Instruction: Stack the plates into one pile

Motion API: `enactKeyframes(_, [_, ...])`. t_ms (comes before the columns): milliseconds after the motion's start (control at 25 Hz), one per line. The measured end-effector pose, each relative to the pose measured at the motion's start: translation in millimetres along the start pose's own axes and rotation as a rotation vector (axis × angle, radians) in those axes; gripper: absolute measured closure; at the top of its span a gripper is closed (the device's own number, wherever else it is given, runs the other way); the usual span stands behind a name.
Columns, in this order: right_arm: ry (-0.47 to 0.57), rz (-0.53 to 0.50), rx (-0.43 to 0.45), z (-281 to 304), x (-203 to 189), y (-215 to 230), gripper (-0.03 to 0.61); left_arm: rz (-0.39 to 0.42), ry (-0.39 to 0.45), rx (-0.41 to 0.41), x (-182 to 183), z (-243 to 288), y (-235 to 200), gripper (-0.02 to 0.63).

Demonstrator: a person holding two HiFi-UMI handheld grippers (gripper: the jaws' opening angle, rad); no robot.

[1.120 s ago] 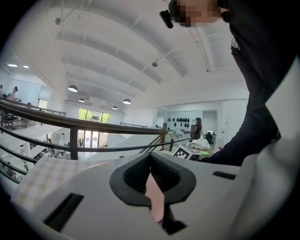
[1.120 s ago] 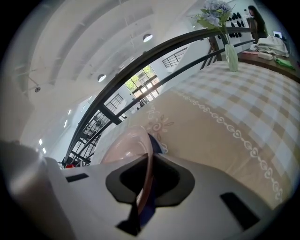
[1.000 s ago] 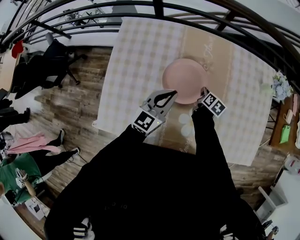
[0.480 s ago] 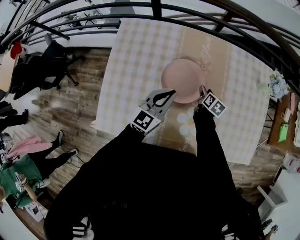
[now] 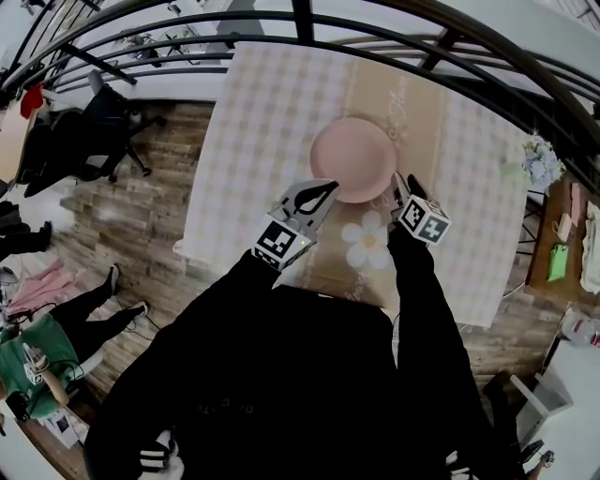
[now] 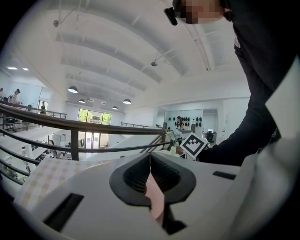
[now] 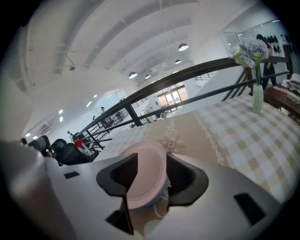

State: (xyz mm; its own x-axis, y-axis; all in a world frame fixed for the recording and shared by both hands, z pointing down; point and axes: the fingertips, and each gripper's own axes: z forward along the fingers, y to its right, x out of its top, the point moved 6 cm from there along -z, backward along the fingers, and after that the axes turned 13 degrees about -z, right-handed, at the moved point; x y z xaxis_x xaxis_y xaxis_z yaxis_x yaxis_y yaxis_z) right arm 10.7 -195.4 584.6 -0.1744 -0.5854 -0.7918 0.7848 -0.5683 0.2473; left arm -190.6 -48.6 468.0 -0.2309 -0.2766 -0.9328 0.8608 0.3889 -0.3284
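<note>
A pink plate (image 5: 353,159) tops a small pile on the checked tablecloth (image 5: 272,122). In the right gripper view the pink plate (image 7: 146,180) covers plates with bluish and white rims (image 7: 162,191). My left gripper (image 5: 328,187) is shut, its tips at the plate's near left rim; whether they touch it I cannot tell. In the left gripper view a pink sliver (image 6: 155,202) shows below the left gripper's (image 6: 150,157) closed pads. My right gripper (image 5: 397,185) stands just off the right rim. Its jaws have just swung wide and eased in slightly, nothing between the right gripper's (image 7: 152,158) pads.
A glass vase of flowers (image 5: 534,159) stands at the table's right edge, seen as the vase (image 7: 257,93) in the right gripper view. A dark railing (image 5: 300,19) runs along the far side. The table's left edge (image 5: 202,178) drops to a wooden floor with an office chair (image 5: 103,122).
My right gripper has opened and lifted away from the plate's right rim. The left gripper has stayed at the near left rim. The pile has not moved on the cloth.
</note>
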Motion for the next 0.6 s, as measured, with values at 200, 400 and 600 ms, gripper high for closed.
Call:
enactKeyframes(200, [0.07, -0.191, 0.148, -31, 21, -31, 0.404, 0.016, 0.021, 0.001, 8, -9, 14, 0.594])
enactKeyframes(400, [0.176, -0.419, 0.254, -73, 42, -68, 0.436, 0.059, 0.045, 0.026, 23, -19, 27, 0.594])
enactKeyframes(600, [0.276, -0.538, 0.32, -118, 61, -96, 0.464, 0.068, 0.09, 0.028, 41, -30, 48, 0.594])
